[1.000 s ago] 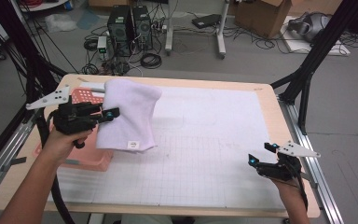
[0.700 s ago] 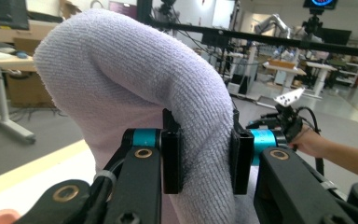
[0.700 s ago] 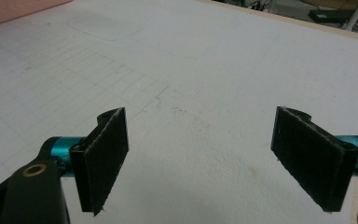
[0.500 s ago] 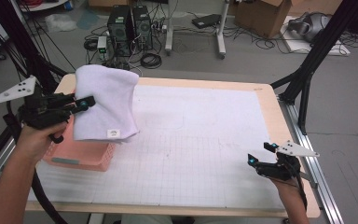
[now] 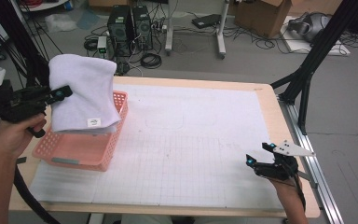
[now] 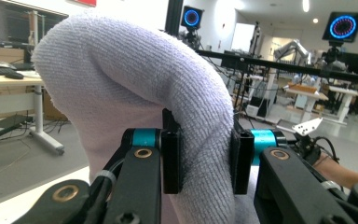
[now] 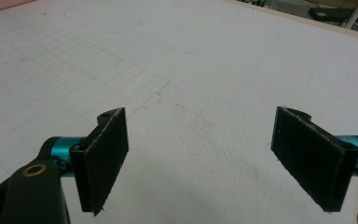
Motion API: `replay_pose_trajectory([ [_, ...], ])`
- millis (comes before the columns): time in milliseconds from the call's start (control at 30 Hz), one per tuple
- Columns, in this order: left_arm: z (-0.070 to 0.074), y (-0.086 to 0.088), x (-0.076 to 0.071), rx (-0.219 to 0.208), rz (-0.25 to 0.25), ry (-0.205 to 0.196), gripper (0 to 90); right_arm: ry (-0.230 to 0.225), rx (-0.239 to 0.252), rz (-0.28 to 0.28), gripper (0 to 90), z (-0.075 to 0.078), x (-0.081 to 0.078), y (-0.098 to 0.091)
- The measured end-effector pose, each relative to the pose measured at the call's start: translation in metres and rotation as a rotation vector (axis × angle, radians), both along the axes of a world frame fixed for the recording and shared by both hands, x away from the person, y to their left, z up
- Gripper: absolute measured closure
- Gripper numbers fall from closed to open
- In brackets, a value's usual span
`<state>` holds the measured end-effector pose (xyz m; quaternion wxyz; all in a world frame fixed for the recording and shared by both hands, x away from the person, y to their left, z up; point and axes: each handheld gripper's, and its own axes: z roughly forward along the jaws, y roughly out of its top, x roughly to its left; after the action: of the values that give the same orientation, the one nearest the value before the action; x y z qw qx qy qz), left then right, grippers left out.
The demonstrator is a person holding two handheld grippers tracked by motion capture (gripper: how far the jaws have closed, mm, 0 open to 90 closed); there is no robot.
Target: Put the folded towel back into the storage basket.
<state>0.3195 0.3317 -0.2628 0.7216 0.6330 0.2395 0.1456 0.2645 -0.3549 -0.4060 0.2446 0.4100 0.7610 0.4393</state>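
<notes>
A folded pale lilac towel (image 5: 84,95) hangs draped over my left gripper (image 5: 58,93), which holds it up above the pink basket (image 5: 81,149) at the table's left end. In the left gripper view the two black pads press into the towel (image 6: 135,88) from both sides, at the left gripper (image 6: 205,161). My right gripper (image 5: 258,156) rests low near the table's front right corner. Seen from the right gripper view, the right gripper (image 7: 214,158) stands wide open with only the white mat between its pads.
A white gridded mat (image 5: 191,135) covers most of the wooden table (image 5: 265,91). Black frame struts (image 5: 307,79) rise at the right edge. Computer towers (image 5: 130,23), cables and boxes stand on the floor beyond the far edge.
My left gripper has carried the towel leftward and up, from over the mat's left part to above the basket. The basket now shows more fully. The right gripper has stayed put.
</notes>
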Motion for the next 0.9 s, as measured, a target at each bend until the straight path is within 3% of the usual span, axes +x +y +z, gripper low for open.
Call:
replay_pose_trajectory([
  [500,-0.035,0.033,0.002,-0.003,0.062,0.064,71.9,0.014,-0.017,0.004,17.8,-0.003,0.002,0.006],
  [900,-0.071,0.042,0.009,-0.004,0.096,0.155,71.4,0.016,-0.023,0.002,17.8,-0.004,0.002,0.007],
])
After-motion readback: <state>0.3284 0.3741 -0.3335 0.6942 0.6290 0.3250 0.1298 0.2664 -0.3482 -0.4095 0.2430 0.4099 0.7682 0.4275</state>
